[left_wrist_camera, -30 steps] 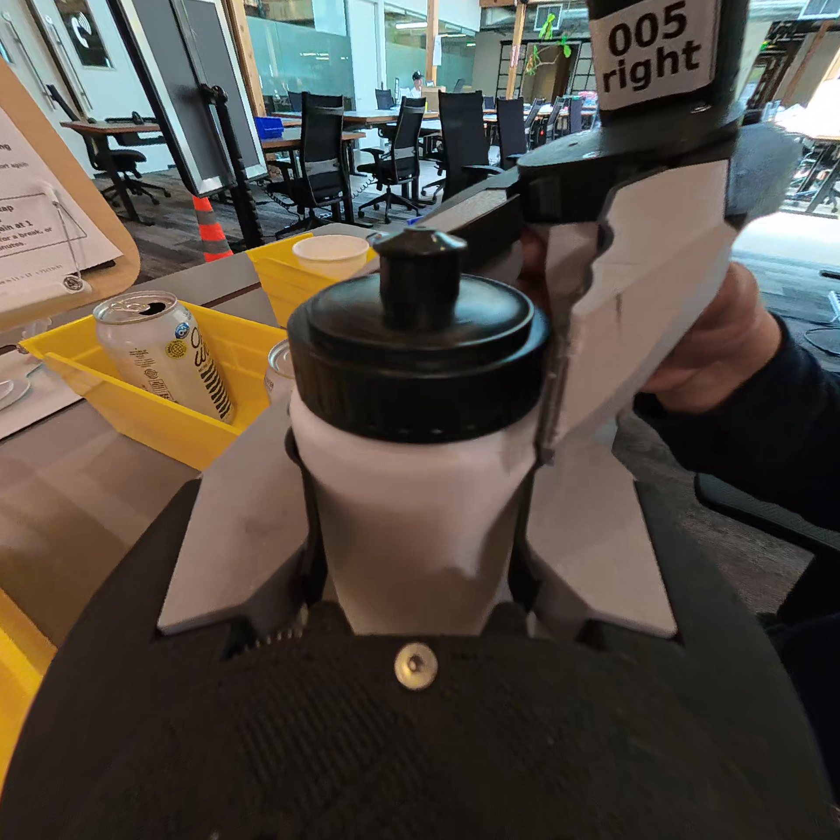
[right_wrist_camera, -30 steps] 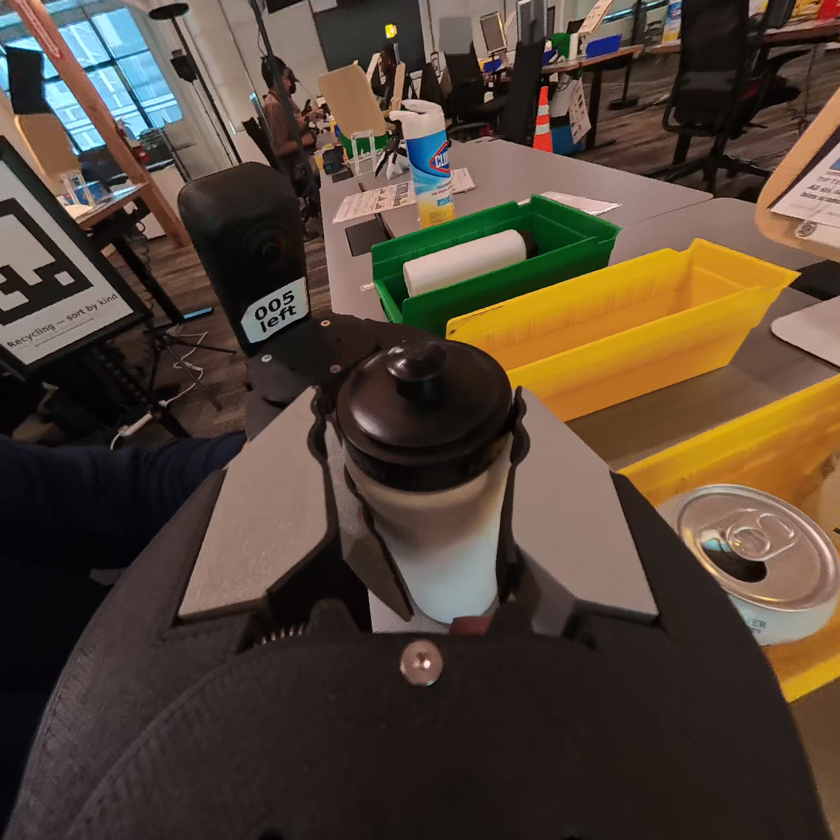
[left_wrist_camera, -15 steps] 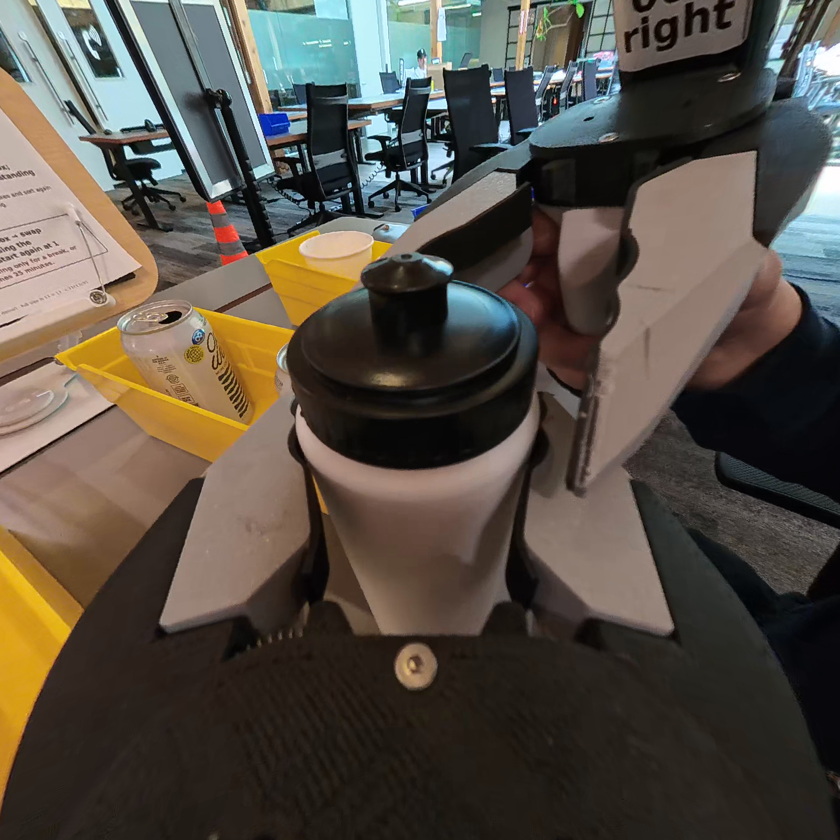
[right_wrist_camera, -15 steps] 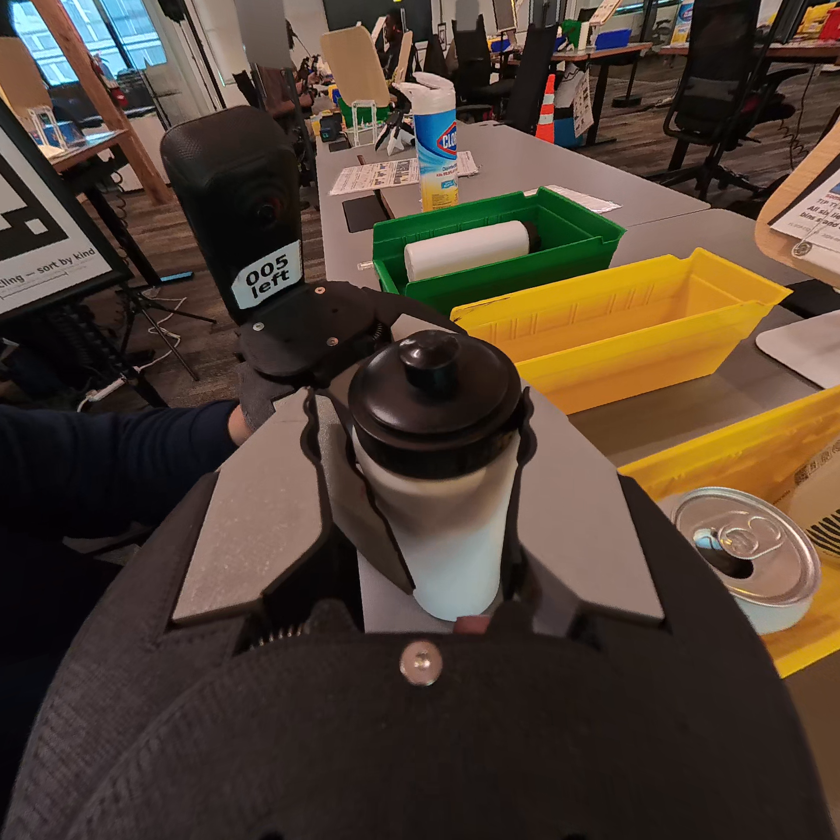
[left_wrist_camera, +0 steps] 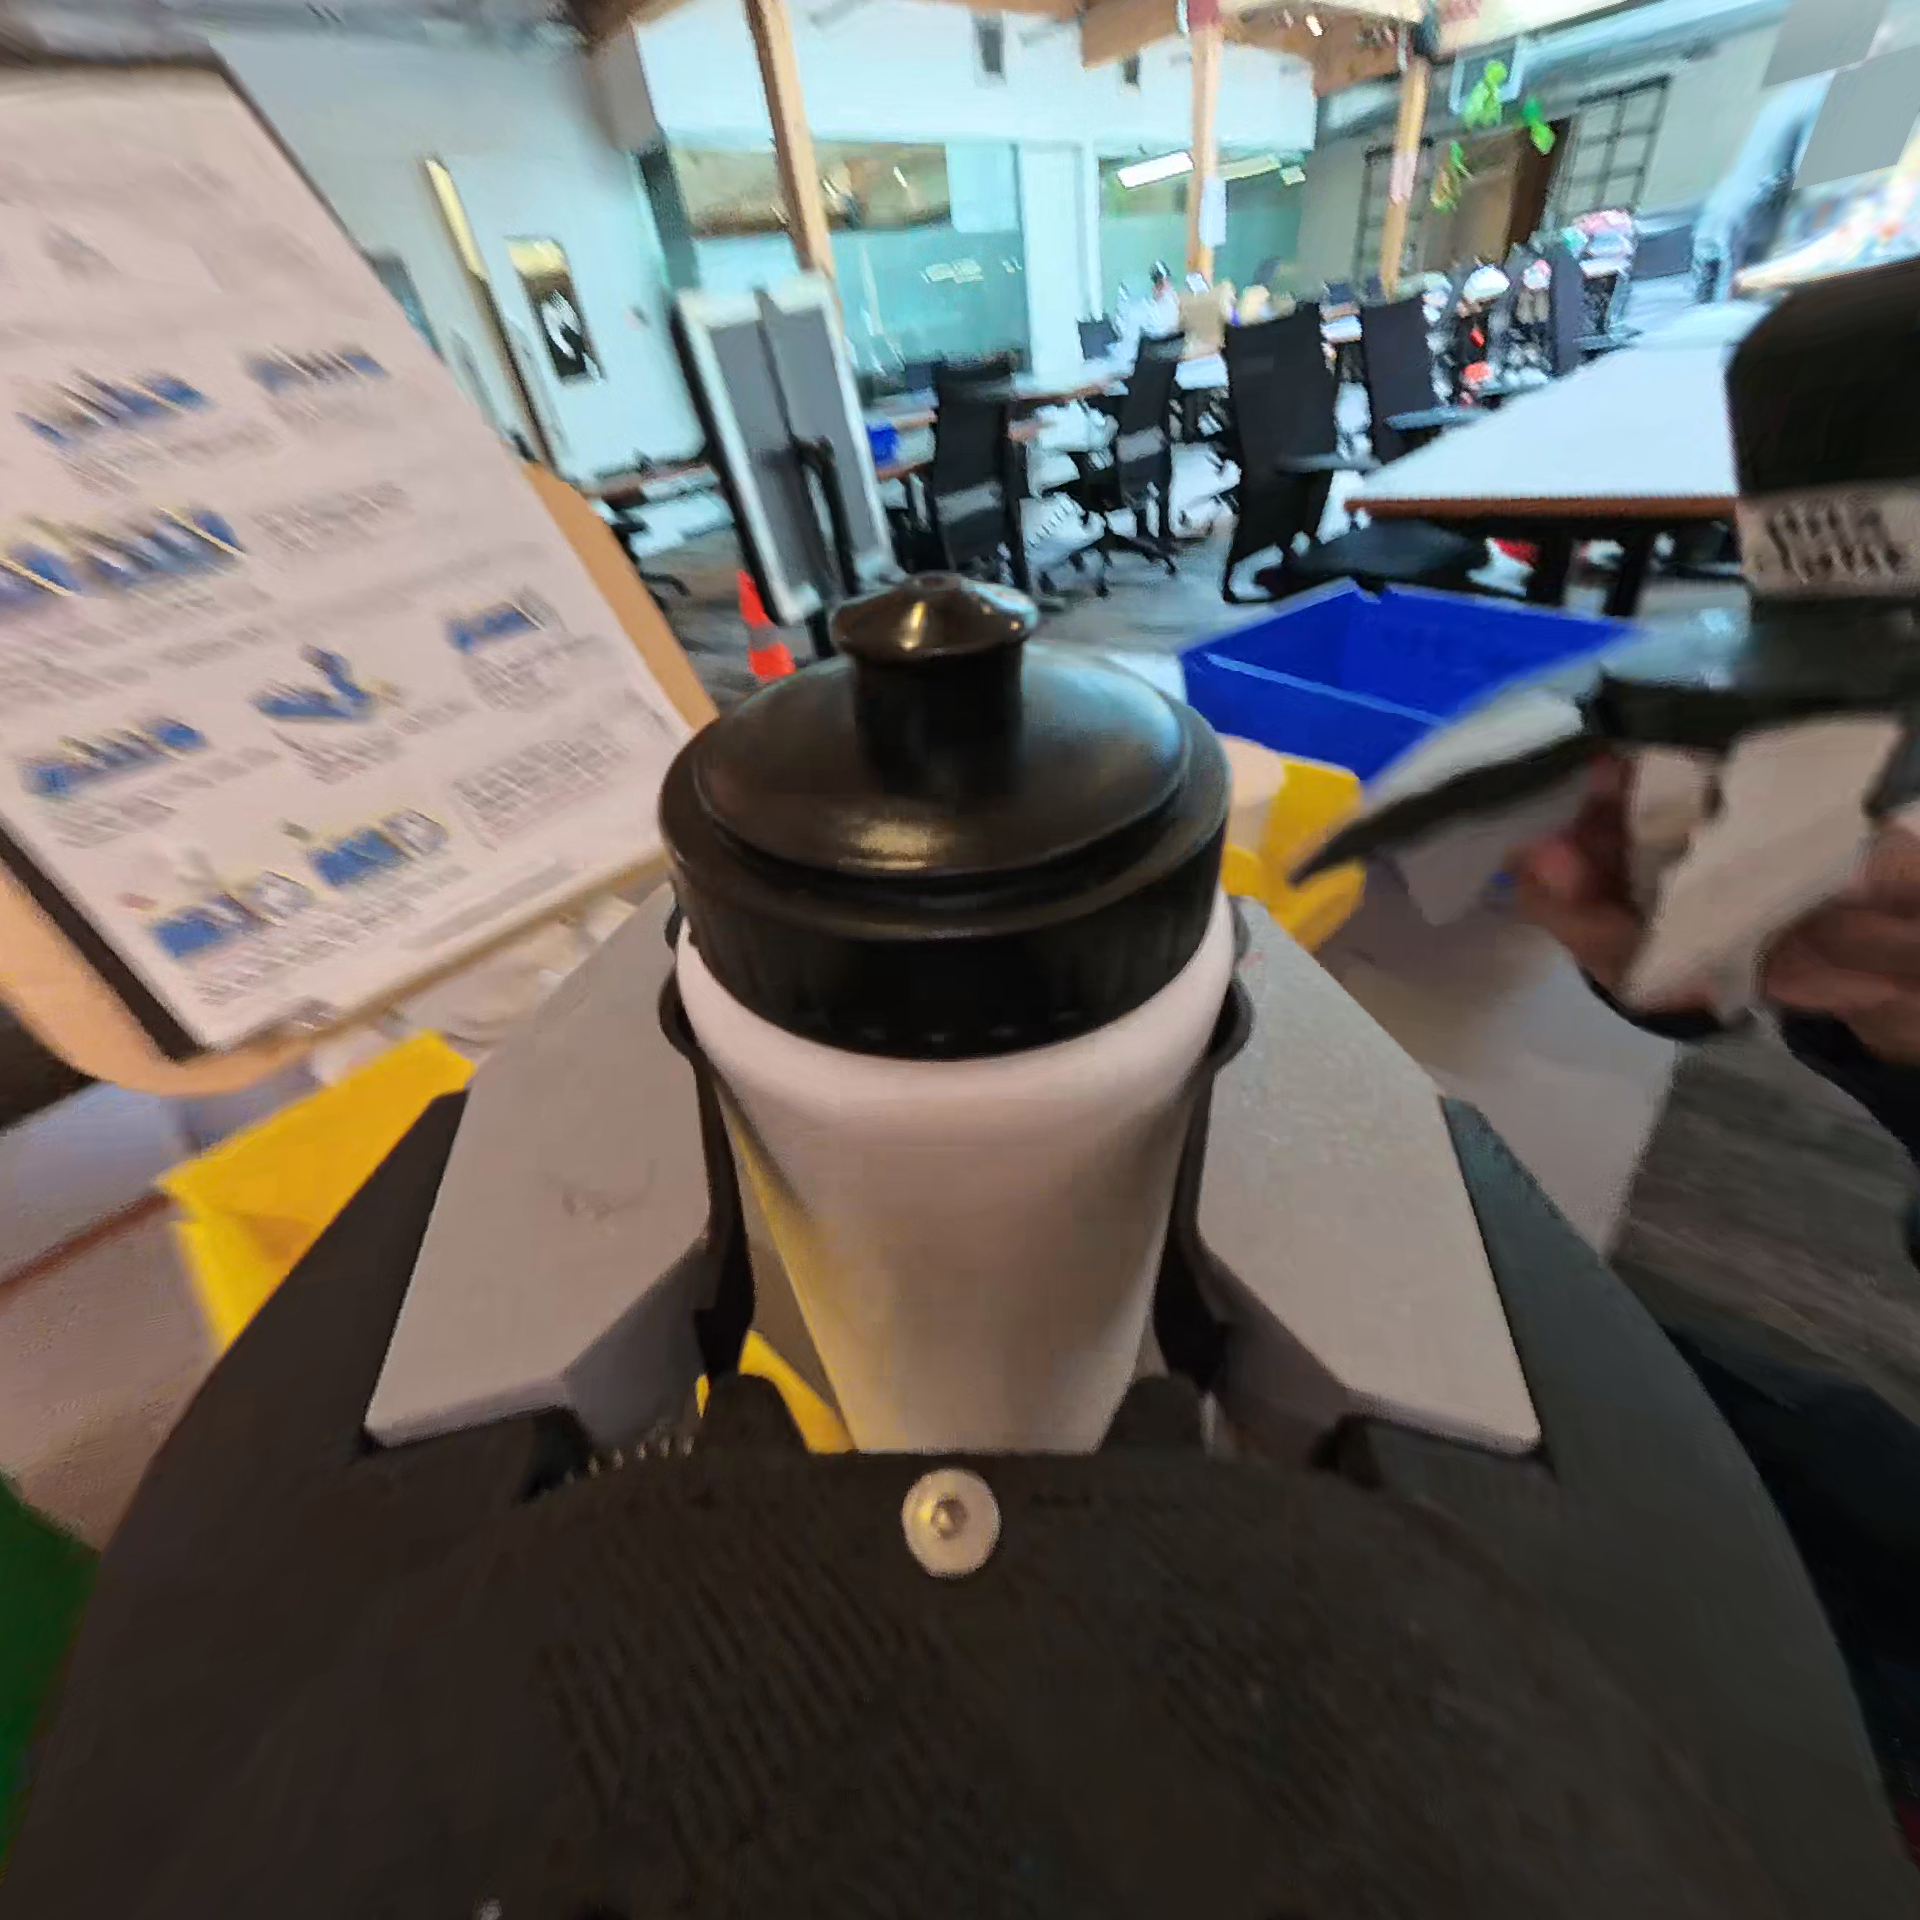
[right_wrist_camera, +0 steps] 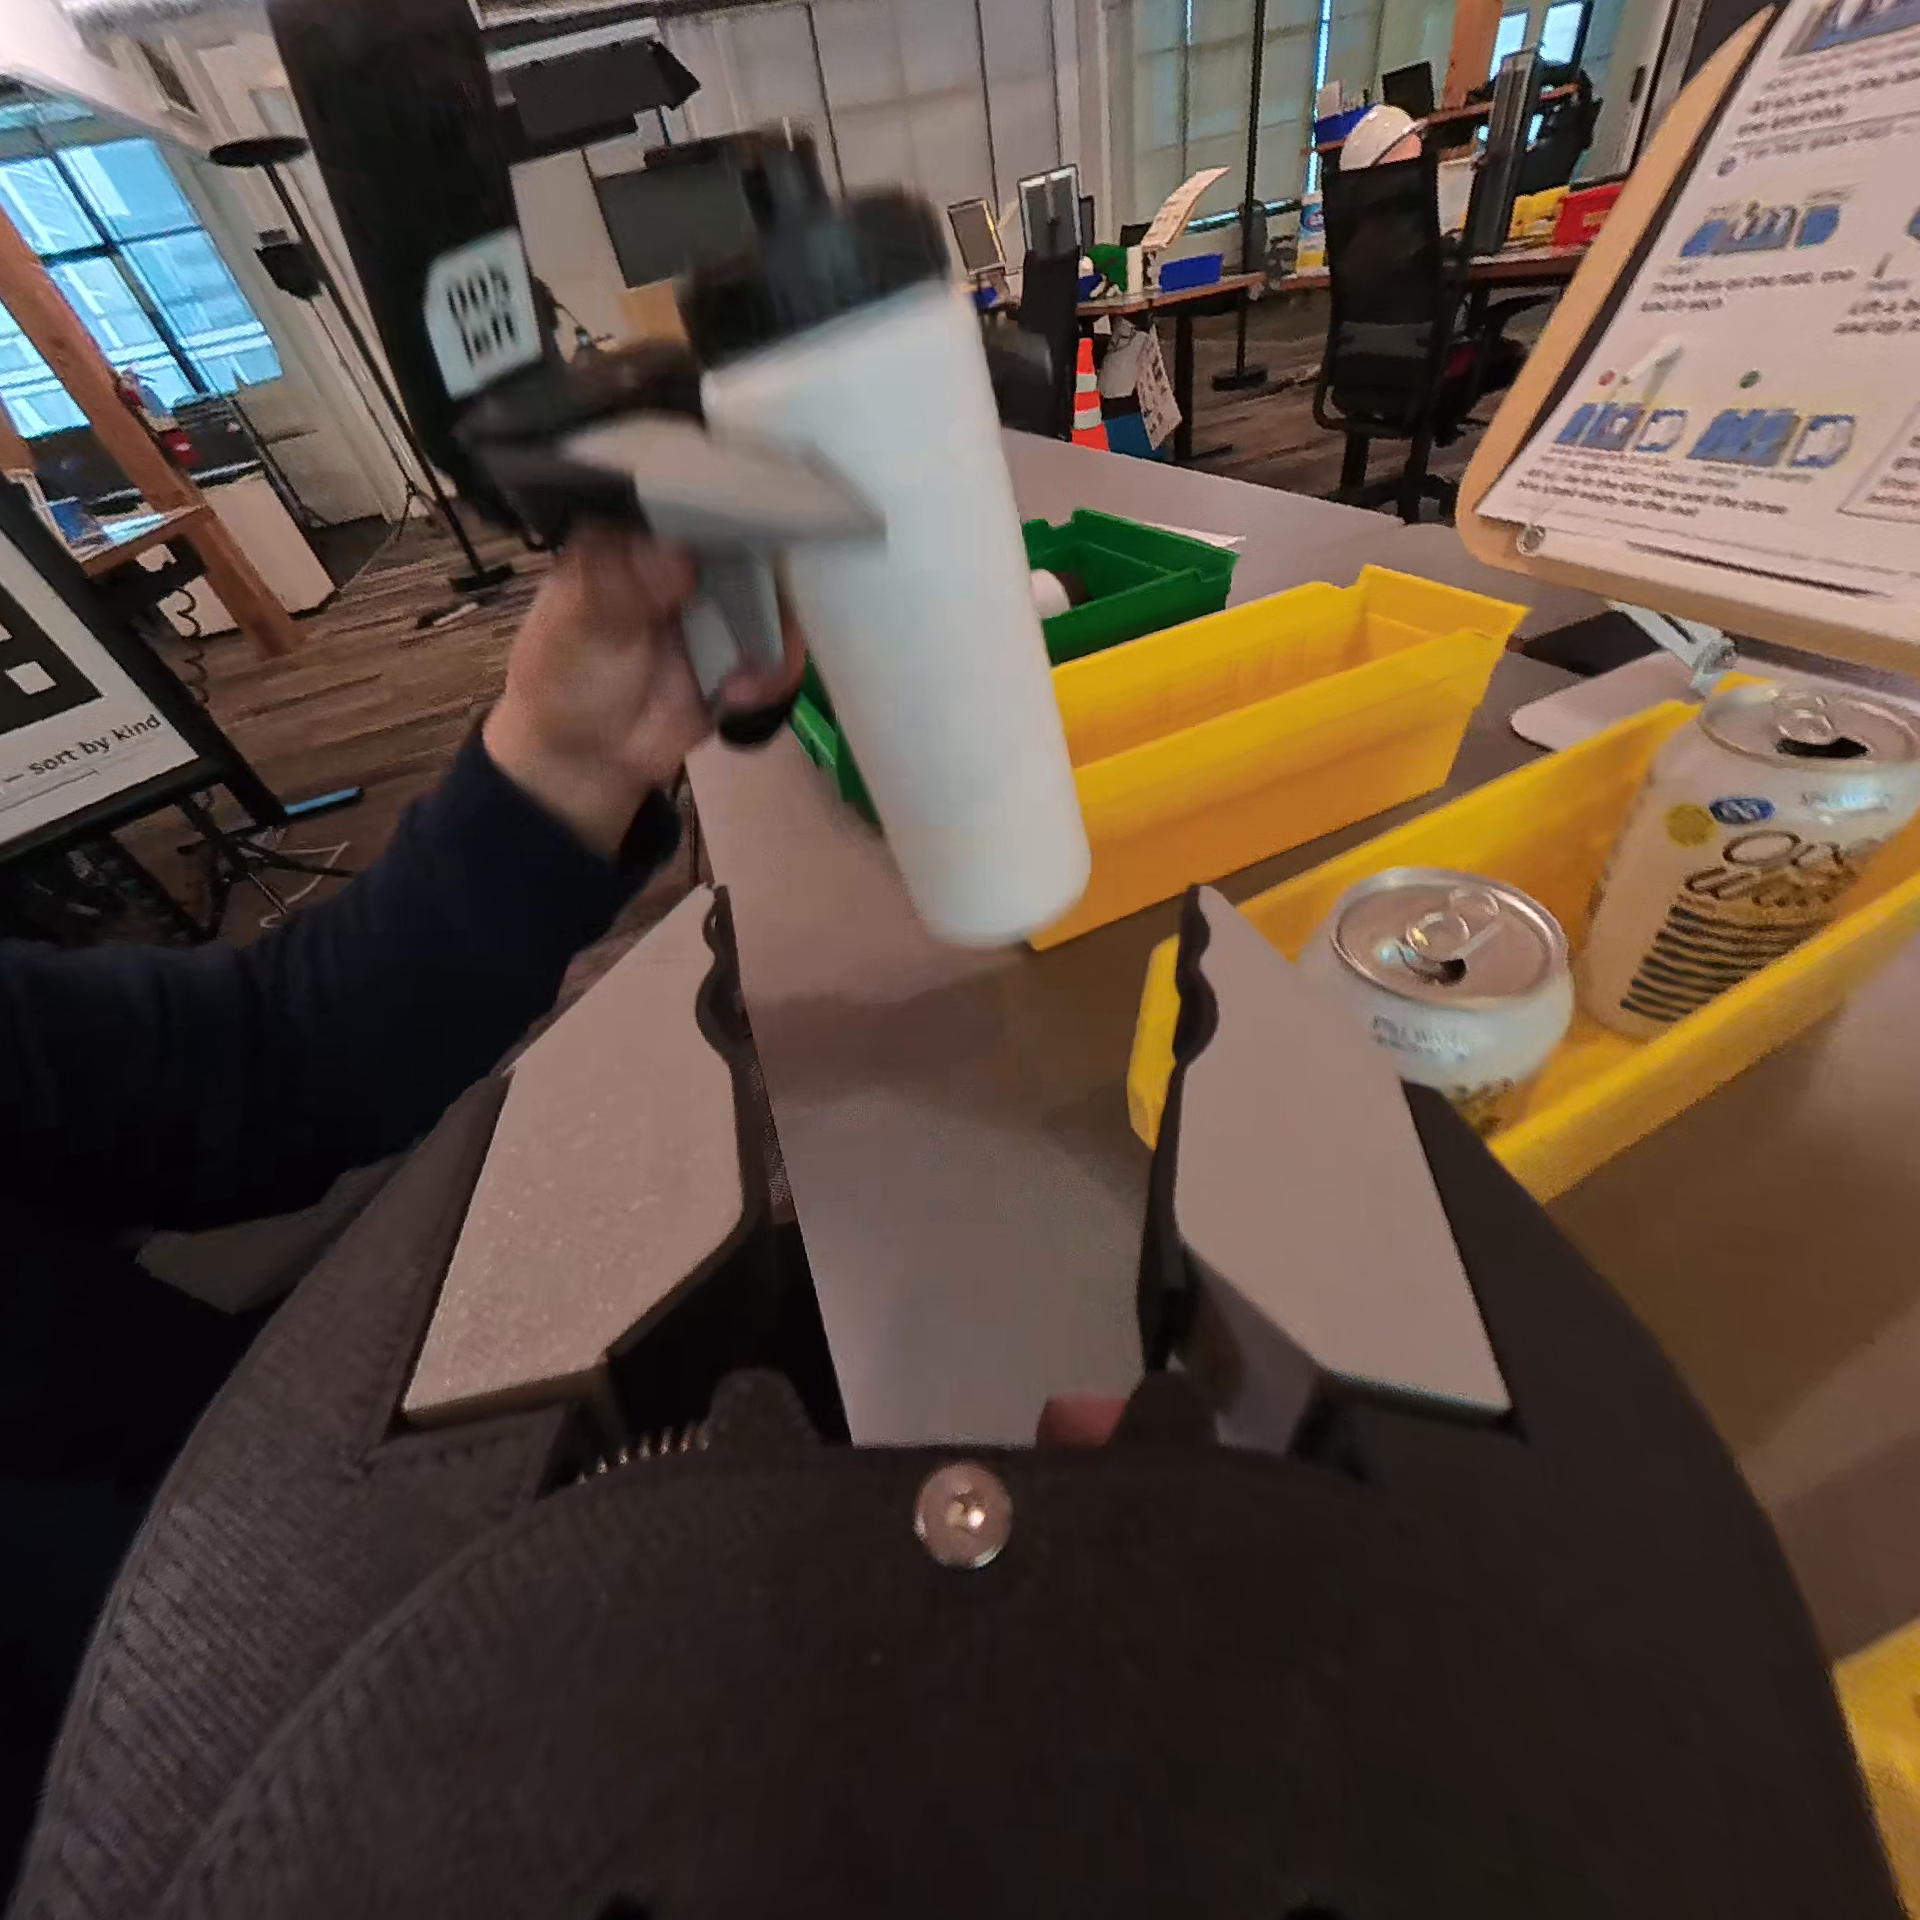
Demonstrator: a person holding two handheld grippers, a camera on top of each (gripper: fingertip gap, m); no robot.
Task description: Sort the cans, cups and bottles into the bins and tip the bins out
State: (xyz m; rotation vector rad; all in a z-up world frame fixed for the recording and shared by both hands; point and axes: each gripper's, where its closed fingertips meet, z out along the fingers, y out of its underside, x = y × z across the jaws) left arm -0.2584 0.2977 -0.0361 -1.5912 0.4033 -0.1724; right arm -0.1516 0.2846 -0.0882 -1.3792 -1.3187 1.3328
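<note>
My left gripper [left_wrist_camera: 951, 1018] is shut on a white bottle with a black cap [left_wrist_camera: 956, 1122] and holds it in the air, slightly tilted. In the right wrist view the same bottle [right_wrist_camera: 914, 623] hangs over the table ahead of my right gripper, held by the left gripper [right_wrist_camera: 727, 488]. My right gripper [right_wrist_camera: 951, 940] is open and empty, apart from the bottle. Two cans [right_wrist_camera: 1449, 987] [right_wrist_camera: 1756, 862] stand in a yellow bin [right_wrist_camera: 1558, 1122] at its right. An empty yellow bin [right_wrist_camera: 1278, 748] and a green bin [right_wrist_camera: 1132, 566] with a white bottle lie beyond.
A blue bin [left_wrist_camera: 1371, 675] and a yellow bin [left_wrist_camera: 1294, 831] holding a white cup sit ahead in the left wrist view, beside the right gripper [left_wrist_camera: 1662, 810]. A clipboard stand with an instruction sheet [left_wrist_camera: 260, 665] rises at the left; it also shows in the right wrist view [right_wrist_camera: 1725, 343].
My right gripper has opened and let go of the bottle, then pulled back. My left gripper keeps the bottle and has swung it away, turning toward the bins.
</note>
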